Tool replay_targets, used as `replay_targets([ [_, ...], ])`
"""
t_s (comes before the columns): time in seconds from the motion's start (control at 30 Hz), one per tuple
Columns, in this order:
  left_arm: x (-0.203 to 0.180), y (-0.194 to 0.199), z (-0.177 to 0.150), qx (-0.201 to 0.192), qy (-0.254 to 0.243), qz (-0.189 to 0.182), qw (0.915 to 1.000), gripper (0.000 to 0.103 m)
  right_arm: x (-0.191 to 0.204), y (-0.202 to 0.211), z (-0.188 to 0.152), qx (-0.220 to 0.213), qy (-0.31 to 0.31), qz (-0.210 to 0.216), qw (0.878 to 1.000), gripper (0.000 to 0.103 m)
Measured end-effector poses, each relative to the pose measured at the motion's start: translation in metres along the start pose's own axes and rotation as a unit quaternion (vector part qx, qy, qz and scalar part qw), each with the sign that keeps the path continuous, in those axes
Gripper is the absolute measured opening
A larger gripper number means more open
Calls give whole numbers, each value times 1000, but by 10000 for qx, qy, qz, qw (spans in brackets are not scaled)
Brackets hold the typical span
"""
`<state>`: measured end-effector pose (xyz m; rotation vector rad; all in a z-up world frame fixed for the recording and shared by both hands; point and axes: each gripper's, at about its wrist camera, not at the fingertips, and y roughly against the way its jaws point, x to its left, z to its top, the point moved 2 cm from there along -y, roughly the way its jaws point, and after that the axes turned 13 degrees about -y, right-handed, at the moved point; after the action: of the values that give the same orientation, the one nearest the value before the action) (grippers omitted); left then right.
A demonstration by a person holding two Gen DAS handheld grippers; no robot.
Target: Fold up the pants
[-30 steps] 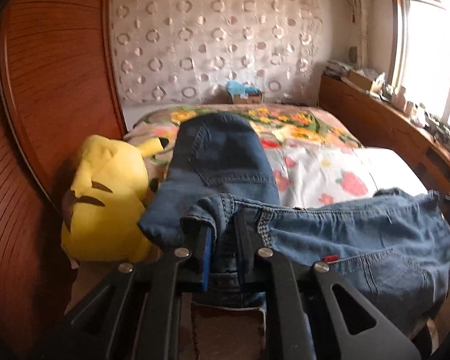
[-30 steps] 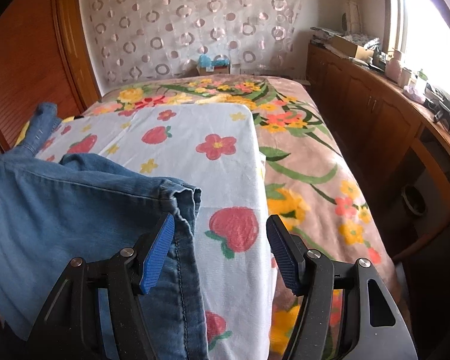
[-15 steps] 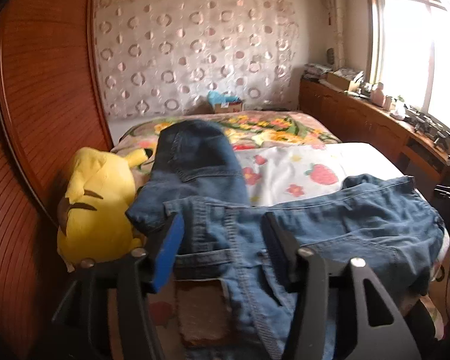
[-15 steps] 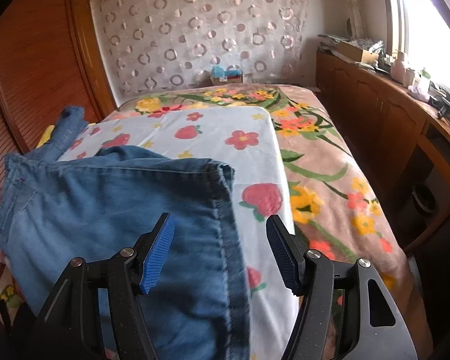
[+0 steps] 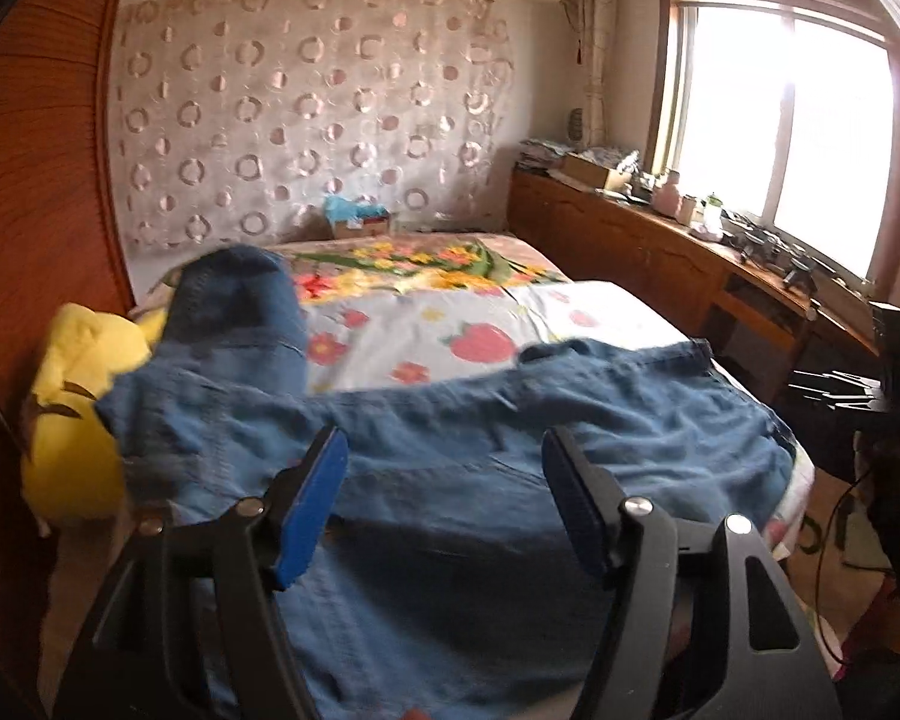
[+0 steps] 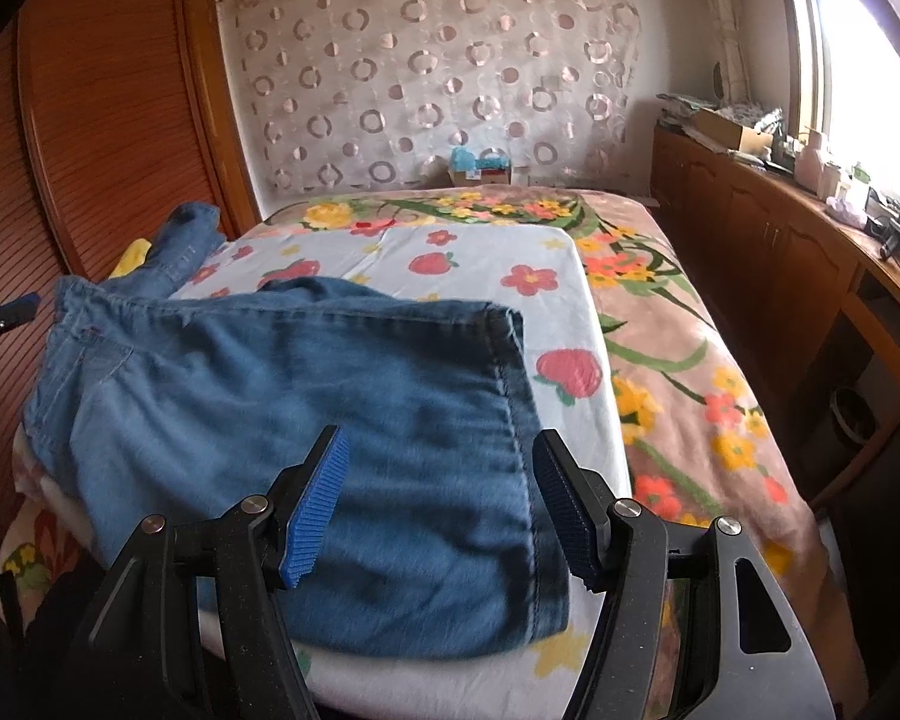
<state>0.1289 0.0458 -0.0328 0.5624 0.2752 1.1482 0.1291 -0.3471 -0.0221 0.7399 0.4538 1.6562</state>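
While both grippers (jaws wide apart) hover, jeans (image 6: 306,396) lie folded.

The pants (image 6: 306,396) are seen in faded blue denim. The sheet (image 6: 486,264) is patterned with red strawberries and flowers on white, and the plush toy (image 5: 78,372) is coloured yellow.

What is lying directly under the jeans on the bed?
The jeans rest on a white sheet printed with strawberries and flowers, itself spread over a floral blanket. At their far left end a yellow plush toy shows. Anything beneath the denim itself is covered.
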Motion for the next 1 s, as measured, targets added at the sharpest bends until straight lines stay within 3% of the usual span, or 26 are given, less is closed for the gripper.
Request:
replay_targets([
  [0.33, -48, -20, -27, 227, 27, -173, 9996, 67, -2, -1, -29, 50, -74, -168, 9998, 65],
  [1.0, -74, -32, -33, 372, -181, -116, 9991, 67, -26, 4, -41, 78, -320, -388, 9987, 65],
])
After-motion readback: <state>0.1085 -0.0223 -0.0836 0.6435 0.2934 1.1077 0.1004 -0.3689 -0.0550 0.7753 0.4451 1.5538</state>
